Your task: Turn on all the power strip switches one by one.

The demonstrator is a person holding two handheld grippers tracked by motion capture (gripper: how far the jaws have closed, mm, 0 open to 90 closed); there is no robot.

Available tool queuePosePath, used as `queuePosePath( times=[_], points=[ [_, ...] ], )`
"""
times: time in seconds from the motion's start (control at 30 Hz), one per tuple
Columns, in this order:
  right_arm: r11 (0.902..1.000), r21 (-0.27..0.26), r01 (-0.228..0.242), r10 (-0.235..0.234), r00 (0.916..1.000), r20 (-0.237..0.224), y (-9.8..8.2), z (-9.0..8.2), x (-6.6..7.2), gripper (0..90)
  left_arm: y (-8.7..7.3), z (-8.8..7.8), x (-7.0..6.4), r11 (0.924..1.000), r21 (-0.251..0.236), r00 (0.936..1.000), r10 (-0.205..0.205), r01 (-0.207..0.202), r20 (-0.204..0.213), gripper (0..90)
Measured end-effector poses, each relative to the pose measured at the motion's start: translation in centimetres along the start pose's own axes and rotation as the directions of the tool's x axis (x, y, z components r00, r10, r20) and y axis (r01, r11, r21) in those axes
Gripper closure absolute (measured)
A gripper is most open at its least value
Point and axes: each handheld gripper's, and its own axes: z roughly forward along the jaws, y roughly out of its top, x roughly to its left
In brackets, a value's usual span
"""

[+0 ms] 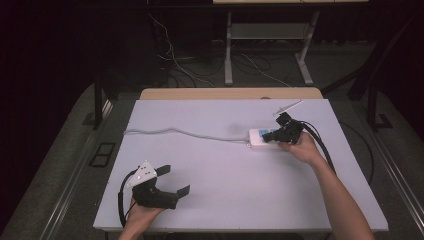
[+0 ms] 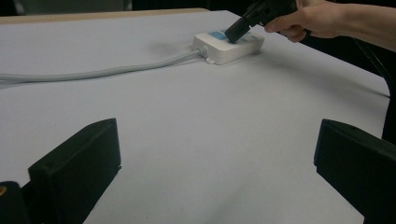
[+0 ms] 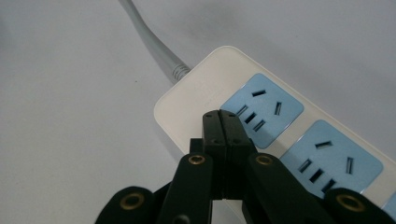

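A white power strip (image 1: 260, 137) with blue socket faces lies at the right of the white table, its grey cable (image 1: 170, 132) running off to the left. My right gripper (image 1: 272, 135) is shut with nothing between its jaws, and its tips rest on the strip's cable end. In the right gripper view the closed tips (image 3: 220, 122) sit beside the first blue socket (image 3: 261, 109) on the strip (image 3: 187, 102). My left gripper (image 1: 174, 180) is open near the front left, holding nothing. From the left gripper view the strip (image 2: 229, 46) and the right gripper (image 2: 236, 31) lie far ahead.
The white board (image 1: 225, 190) covers a wooden table whose back edge (image 1: 230, 93) shows behind it. Beyond stand a desk frame (image 1: 270, 45) and loose cables on a dark floor. A black cable (image 1: 325, 150) trails from the right gripper along the forearm.
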Motion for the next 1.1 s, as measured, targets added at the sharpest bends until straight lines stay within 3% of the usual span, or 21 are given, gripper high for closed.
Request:
queuePosePath(
  times=[0.7,0.83,1.1],
  points=[
    [0.9998,0.000,0.018,-0.018,0.9996,0.020,-0.2,-0.4,0.4,90.0,-0.1,0.0,0.2,1.0000,0.005,1.0000,0.000,0.000,-0.004,0.0],
    [0.9992,-0.041,-0.002,0.002,1.0000,0.005,-0.6,-1.2,0.5,89.5,-0.1,0.0,0.2,1.0000,0.003,1.0000,-0.002,0.002,-0.004,0.0],
    [0.9930,-0.115,-0.027,0.029,0.9994,0.020,-1.8,-3.3,1.8,66.6,0.0,0.1,0.0,1.0000,0.004,1.0000,-0.002,0.002,0.000,0.0]
  ],
)
